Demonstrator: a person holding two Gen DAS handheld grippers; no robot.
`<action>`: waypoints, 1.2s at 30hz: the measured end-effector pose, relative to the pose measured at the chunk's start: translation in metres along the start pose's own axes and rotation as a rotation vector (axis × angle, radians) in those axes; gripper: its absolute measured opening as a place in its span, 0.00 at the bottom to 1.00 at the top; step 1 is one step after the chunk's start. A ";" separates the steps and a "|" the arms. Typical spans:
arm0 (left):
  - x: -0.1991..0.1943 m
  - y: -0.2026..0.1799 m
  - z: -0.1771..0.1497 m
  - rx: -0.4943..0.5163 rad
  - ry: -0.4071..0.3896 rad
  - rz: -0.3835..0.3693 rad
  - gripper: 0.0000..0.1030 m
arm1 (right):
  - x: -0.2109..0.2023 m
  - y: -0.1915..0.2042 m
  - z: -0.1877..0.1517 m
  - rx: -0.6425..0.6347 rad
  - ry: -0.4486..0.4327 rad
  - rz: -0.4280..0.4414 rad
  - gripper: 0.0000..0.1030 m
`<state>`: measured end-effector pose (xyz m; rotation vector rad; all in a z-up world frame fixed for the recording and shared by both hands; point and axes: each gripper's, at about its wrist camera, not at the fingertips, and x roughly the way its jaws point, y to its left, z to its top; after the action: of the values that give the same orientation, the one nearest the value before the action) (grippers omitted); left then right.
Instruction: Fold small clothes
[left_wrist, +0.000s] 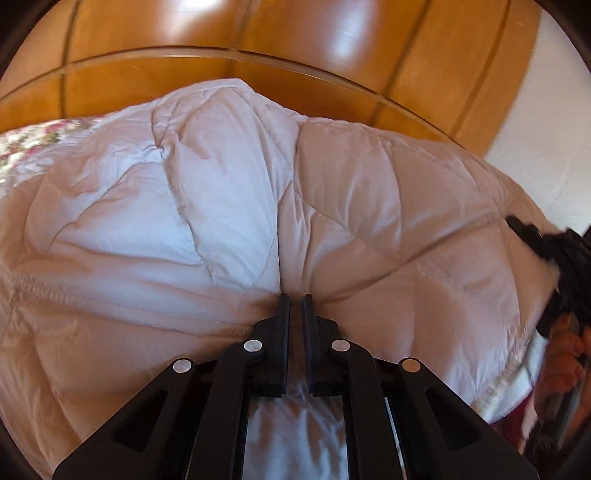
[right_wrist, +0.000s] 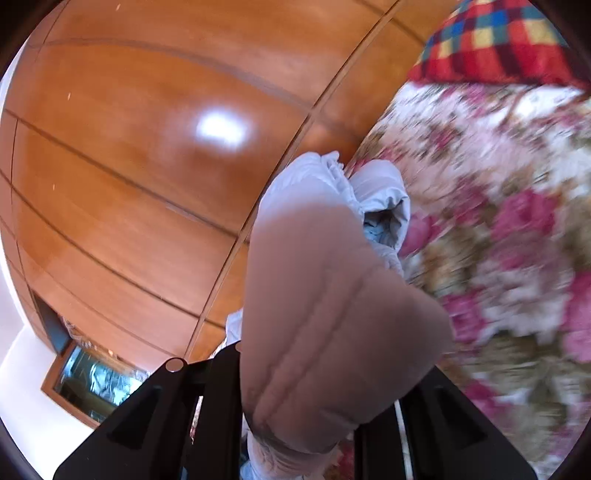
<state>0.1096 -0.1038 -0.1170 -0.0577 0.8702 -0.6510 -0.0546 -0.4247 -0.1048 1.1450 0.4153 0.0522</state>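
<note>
Left wrist view
- Left gripper (left_wrist: 295, 301): its two black fingers stand almost together at the bottom centre, with only a thin slit between them, and their tips press into the fabric.
- What it pinches: a fold of the white quilted garment (left_wrist: 229, 206), gathered into creases that run out from the fingertips.
- Garment's place: it is spread wide across the view and fills most of the frame; a further piece of it shows below the jaws between the gripper's arms.
- Floral bedspread (left_wrist: 40, 138): a strip of it shows at the far left, beside the garment's edge.
- Wooden panelling (left_wrist: 258, 33): glossy orange-brown, behind the bed, with bright reflections.
- Right gripper (left_wrist: 554, 258): black, at the right edge, against the garment's far side; a hand (left_wrist: 567, 347) shows just beneath it.

Right wrist view
- Right gripper: only its black arms show at the bottom; the fingertips are hidden under cloth, so the jaws cannot be read here.
- Garment: a thick bunch of it, with a stitched seam, rises from the jaw area up the middle of the frame, and paler folds crumple at its top.
- Bedspread: blurred pink flowers fill the right side.
- Checked cloth (right_wrist: 495, 40): red, blue and yellow, at the upper right.
- Panelling: fills the left half.
</note>
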 end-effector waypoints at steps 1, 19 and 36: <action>0.000 -0.011 -0.004 0.011 0.013 -0.032 0.06 | -0.008 -0.005 0.004 0.013 -0.012 -0.020 0.14; -0.104 0.087 -0.017 -0.230 -0.204 0.190 0.56 | -0.021 0.048 0.002 -0.344 -0.076 -0.332 0.14; -0.076 0.108 -0.035 -0.291 -0.102 0.078 0.56 | 0.028 0.214 -0.132 -1.187 -0.051 -0.265 0.17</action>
<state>0.1038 0.0330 -0.1205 -0.3148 0.8584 -0.4409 -0.0377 -0.2126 0.0323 -0.0803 0.3893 0.0281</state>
